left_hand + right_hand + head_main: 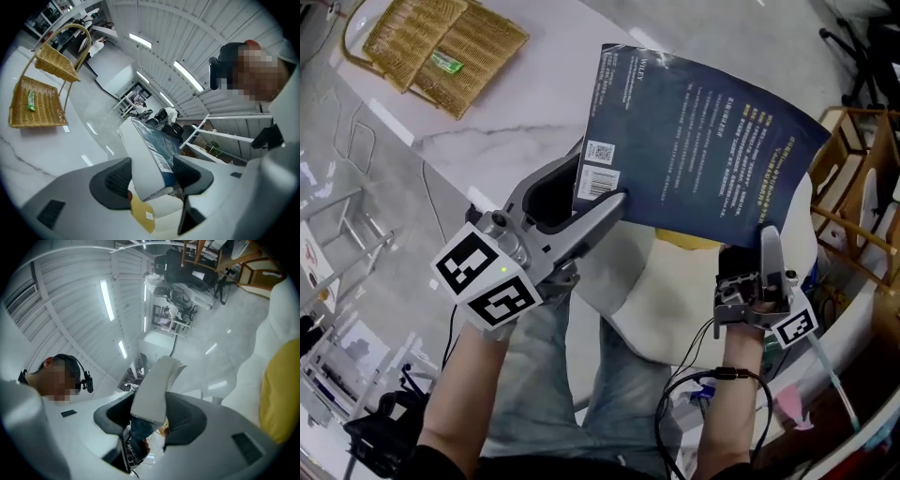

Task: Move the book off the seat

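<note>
Head view: both grippers are holding a dark blue, glossy paperback book (703, 141), back cover up, w/ white print & a barcode sticker near its left edge. The left gripper (592, 180) is clamping that left edge by the barcode corner. Its grey jaws are narrowed onto the thick white page block, w/ ribbed black pads pressing on cover & underside. The right gripper (766, 242) is pinching the book's near right corner, jaws likewise closed to the book's thickness. In the right gripper view the pages are fanning slightly at the far end. The book is hanging roughly flat in the air above the white, rounded, padded seat (637, 300) & its yellow cushion (694, 242), resting on neither. Its far left corner is reaching over the near edge of the white marble-look tabletop (516, 122). A woven wicker basket (441, 42) w/ a hoop handle is sitting at the tabletop's far left edge.
</note>
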Motion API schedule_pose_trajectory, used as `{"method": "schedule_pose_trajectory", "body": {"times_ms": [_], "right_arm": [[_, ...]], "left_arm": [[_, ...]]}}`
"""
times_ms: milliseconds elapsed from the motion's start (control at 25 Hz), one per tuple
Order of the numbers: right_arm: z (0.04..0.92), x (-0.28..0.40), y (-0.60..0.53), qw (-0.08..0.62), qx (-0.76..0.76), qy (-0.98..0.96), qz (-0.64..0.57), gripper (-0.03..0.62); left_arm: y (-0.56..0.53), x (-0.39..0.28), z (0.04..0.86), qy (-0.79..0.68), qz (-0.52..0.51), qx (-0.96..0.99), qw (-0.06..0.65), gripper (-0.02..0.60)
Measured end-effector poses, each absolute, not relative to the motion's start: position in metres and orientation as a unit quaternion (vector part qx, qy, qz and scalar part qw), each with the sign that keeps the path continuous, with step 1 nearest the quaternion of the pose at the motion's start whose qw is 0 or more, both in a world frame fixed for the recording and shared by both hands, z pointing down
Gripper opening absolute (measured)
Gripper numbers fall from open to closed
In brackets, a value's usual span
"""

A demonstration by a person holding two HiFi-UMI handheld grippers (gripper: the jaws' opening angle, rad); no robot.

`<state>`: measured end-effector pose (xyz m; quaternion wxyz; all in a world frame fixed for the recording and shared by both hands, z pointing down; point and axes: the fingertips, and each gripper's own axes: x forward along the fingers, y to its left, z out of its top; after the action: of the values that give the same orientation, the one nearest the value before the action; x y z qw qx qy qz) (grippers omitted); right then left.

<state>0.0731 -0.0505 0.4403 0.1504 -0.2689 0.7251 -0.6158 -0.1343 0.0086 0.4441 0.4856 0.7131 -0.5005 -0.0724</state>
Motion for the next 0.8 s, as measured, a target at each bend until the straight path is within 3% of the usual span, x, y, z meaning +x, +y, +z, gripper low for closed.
{"method": "schedule_pose_trajectory", "body": {"times_ms": [160, 400, 640, 800], "right_arm": [[0.446, 0.064, -0.057, 0.141, -0.243, 0.726, -0.628, 0.204], [0.464, -0.068, -0.038, 0.098, -0.2, 0.731, -0.645, 0.204], [0.465, -0.089, -0.033, 0.08, -0.167, 0.732, -0.656, 0.204], [0.514, -0.143, 0.014, 0.057, -0.15, 0.721, -0.674, 0.204]], "left_arm": [[0.013, -0.14, 0.443, -0.527, -0.076, 0.698, 0.479, 0.282], [0.058, -0.261, 0.461, -0.57, -0.094, 0.655, 0.487, 0.282], [0.079, -0.272, 0.456, -0.603, -0.099, 0.626, 0.484, 0.282], [0.133, -0.322, 0.498, -0.623, -0.097, 0.601, 0.492, 0.282]]}}
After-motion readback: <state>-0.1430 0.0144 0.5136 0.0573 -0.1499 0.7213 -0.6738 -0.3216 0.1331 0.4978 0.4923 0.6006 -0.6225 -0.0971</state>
